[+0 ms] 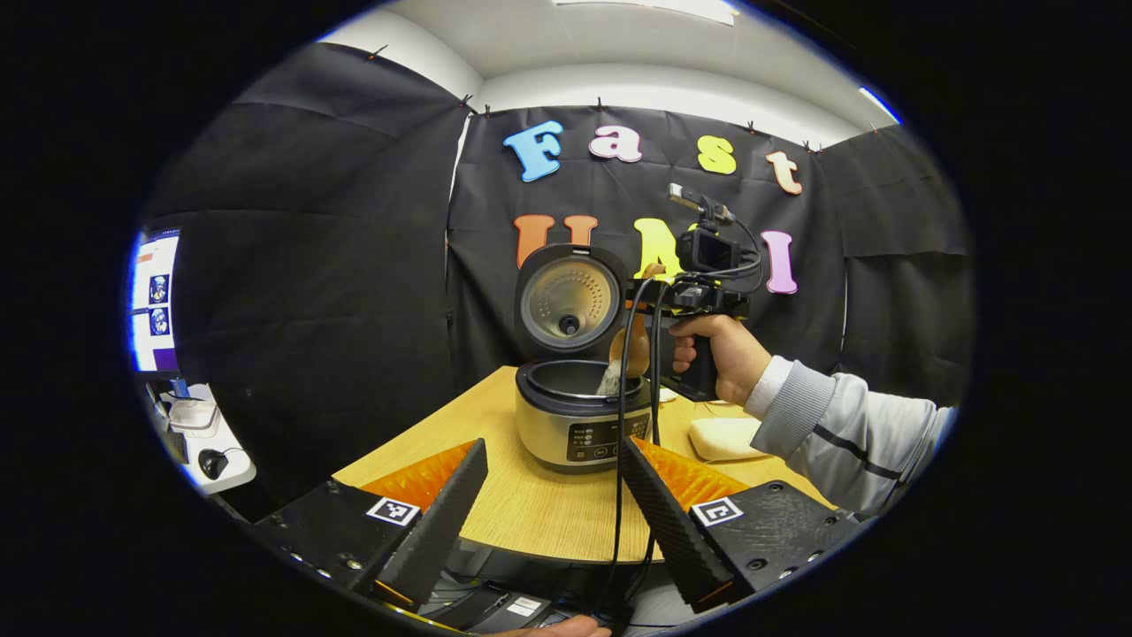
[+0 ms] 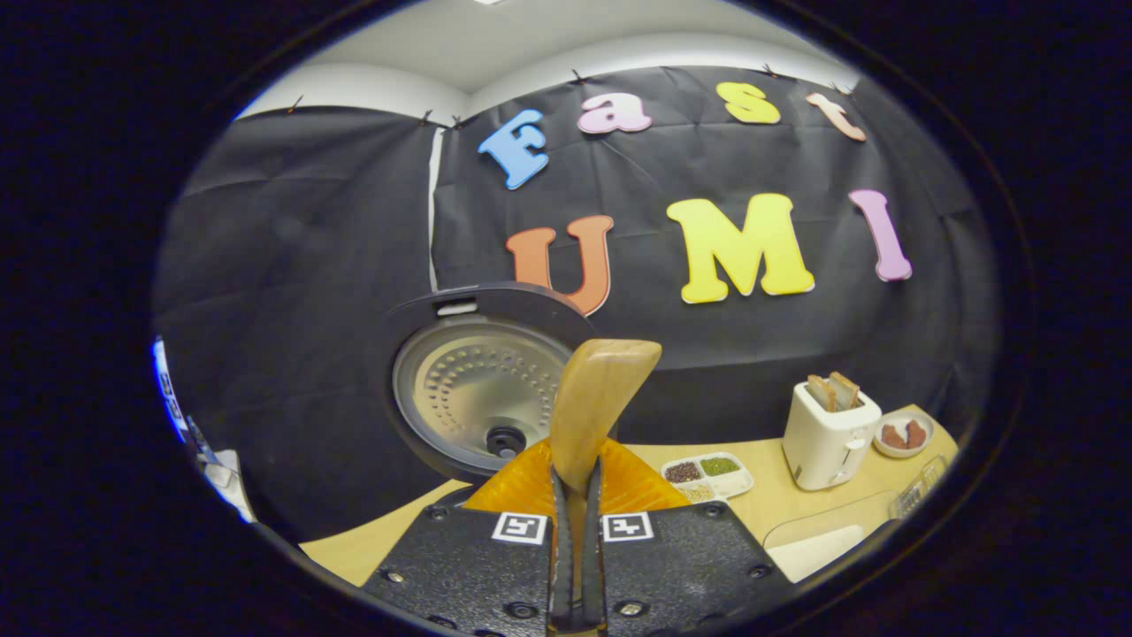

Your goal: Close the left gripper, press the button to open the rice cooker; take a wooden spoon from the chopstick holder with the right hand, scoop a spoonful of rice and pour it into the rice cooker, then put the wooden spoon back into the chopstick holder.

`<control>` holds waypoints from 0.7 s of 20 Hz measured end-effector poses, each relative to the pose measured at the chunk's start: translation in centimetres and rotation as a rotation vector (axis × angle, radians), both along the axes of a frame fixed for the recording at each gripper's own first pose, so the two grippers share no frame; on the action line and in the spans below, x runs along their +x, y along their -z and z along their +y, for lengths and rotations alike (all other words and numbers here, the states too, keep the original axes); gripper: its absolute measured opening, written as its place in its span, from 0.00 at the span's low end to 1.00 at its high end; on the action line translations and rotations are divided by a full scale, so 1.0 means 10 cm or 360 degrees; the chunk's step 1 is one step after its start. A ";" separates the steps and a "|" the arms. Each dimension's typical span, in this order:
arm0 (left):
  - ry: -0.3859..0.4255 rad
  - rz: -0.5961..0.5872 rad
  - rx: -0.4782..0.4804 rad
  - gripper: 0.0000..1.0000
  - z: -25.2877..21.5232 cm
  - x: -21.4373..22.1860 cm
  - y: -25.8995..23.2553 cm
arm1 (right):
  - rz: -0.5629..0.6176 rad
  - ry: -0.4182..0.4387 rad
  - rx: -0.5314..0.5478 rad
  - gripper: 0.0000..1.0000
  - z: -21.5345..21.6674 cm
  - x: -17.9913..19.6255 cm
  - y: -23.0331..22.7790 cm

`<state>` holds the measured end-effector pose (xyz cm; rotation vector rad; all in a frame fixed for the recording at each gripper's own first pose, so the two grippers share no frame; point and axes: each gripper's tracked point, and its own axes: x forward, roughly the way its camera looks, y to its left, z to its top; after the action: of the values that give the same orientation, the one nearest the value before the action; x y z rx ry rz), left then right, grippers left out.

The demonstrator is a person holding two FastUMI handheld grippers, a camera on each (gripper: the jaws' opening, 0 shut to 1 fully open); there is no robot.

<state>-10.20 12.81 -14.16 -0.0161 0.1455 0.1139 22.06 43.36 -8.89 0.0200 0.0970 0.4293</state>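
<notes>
Black-draped booth, wooden desk [image 1: 531,504]. Rice cooker [image 1: 579,425] at desk centre, lid [image 1: 570,301] already up, so button step done. Left tongs [image 1: 553,495] released, fingers spread, hanging back at 6 o'clock of the cooker. Right tongs [image 2: 575,531] clenched on wooden spoon [image 2: 594,407] handle; from the left gripper view, spoon bowl tipped over the pot at its 2 o'clock, rice apparently pouring. Left to do, by judgement: finish pour, return spoon to chopstick holder.

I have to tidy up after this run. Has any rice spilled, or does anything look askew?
Nothing stands out. No grains show on the table around the rice cooker; rice falls from the wooden spoon into its pot.
</notes>
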 end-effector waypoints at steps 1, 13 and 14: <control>-0.0008 0.0004 0.0000 0.96 0.01 0.00 0.00 | -0.0028 -0.0021 -0.0070 0.10 0.06 -0.02 0.00; -0.0042 0.0024 -0.0027 0.96 0.09 -0.01 0.04 | -0.0288 -0.0088 -0.0423 0.10 0.21 -0.18 -0.03; -0.0046 0.0022 -0.0033 0.96 0.09 -0.02 0.04 | -0.0283 -0.0086 -0.0407 0.14 0.18 -0.19 -0.02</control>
<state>-10.40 13.69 -14.55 -0.0382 0.1603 0.1411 20.17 45.16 -8.66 -0.2723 -0.0236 0.4686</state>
